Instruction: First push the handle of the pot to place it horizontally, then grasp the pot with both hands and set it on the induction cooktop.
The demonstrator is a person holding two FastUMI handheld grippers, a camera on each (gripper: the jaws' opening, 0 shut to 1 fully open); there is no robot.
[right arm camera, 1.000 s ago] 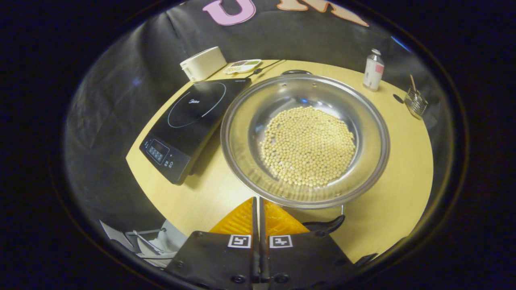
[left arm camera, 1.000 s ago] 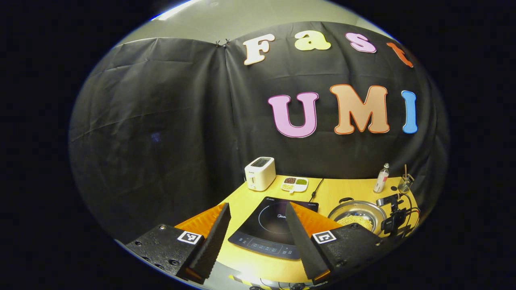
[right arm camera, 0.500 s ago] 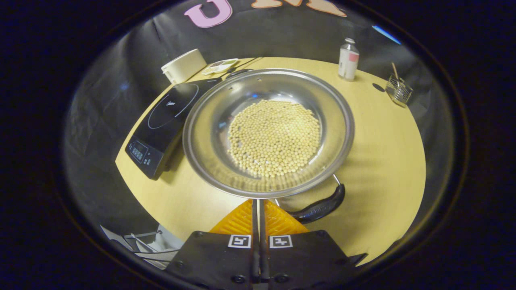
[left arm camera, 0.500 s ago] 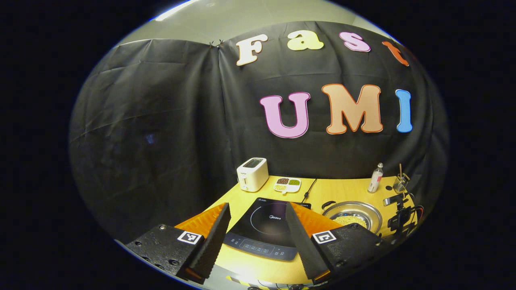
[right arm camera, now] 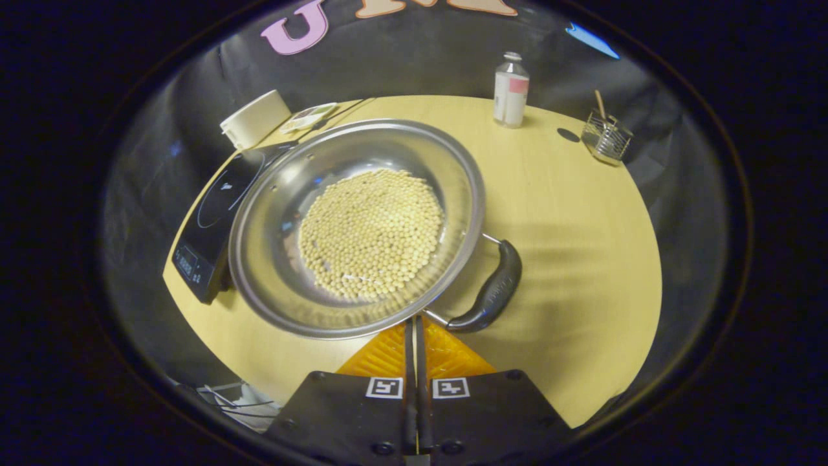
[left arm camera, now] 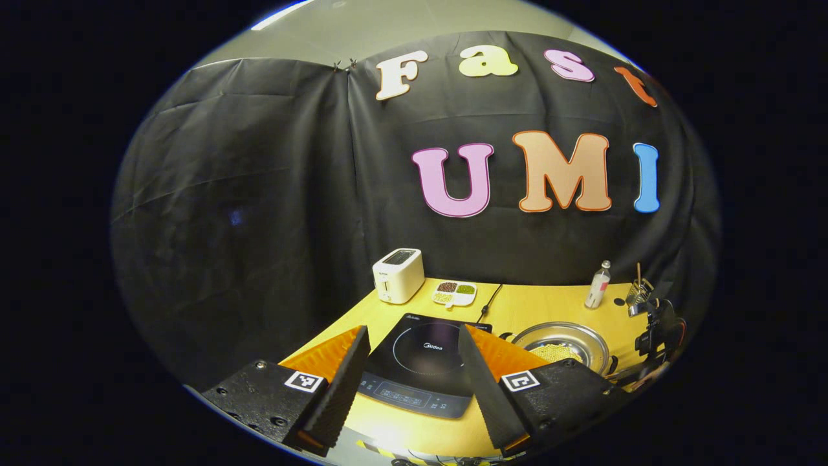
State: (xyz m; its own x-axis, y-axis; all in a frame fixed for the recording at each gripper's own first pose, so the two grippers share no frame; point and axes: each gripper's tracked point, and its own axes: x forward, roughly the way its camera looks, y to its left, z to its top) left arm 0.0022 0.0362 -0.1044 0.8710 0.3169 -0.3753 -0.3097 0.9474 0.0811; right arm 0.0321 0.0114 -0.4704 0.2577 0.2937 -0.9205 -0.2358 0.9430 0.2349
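- Two tongs were in play: the left tongs hung with fingers spread wide apart above the near edge of the induction cooktop, holding nothing.
- The right tongs were pressed together, empty, their tips just at the near rim of the pot.
- The pot, holding pale beans, sat on the tabletop just beside the cooktop, its black handle lying right of the tips.

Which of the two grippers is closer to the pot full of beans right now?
The right. The right gripper, shut, is at the pot's near rim beside its black handle. The left gripper, open, hangs back over the table edge facing the induction cooktop.
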